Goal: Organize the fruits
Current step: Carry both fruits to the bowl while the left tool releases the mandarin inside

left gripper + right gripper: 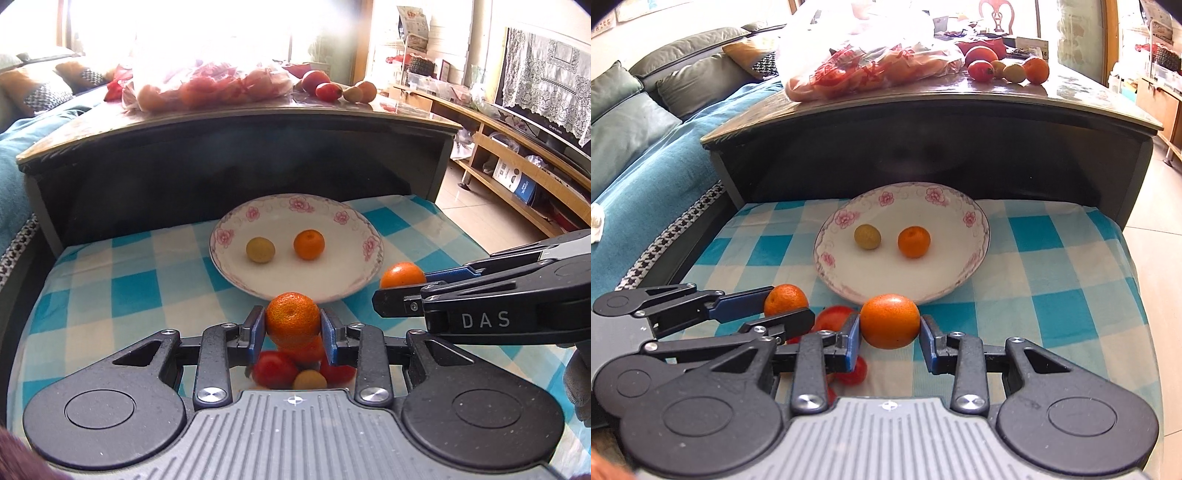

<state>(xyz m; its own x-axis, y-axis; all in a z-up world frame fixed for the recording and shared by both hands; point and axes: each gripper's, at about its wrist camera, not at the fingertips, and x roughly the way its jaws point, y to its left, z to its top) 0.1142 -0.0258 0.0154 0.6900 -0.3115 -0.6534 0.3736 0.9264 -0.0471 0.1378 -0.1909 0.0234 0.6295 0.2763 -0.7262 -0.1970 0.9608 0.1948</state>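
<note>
Both tongs loaded. Left tongs point(292, 326) pinching a mandarin point(292, 319) between blue pads, held just short of the near rim of the floral plate point(364, 225). Right tongs point(890, 332) pinching a second mandarin point(890, 321), likewise just short of the plate's near rim, seen from the left wrist view to the right of the first.

Plate set on the blue-and-white checked cloth point(125, 288) covering the worktop; already carrying a small yellow-green fruit point(260, 250) and a third mandarin point(309, 244), apart from each other, with most of the plate bare.

Remaining pile point(295, 369) lying on the cloth under the left tongs: red fruits (tomatoes, probably), an orange one and a small yellowish one, partly hidden by the tongs. More fruit and a filled plastic bag point(864, 62) on the higher dark table point(1071, 96) behind; not part of the present step, as judged.

Step in hand, as judged: carrying picked fruit from the pile to the plate. Task in its early part, several fruits not yet moved.

Next move calls for: advancing over the rim, lowering to bare plate clear of the two fruits already there, then spreading the tongs gently. Risk: round fruit rolling off the shallow rim; the two tongs colliding if brought in together.
</note>
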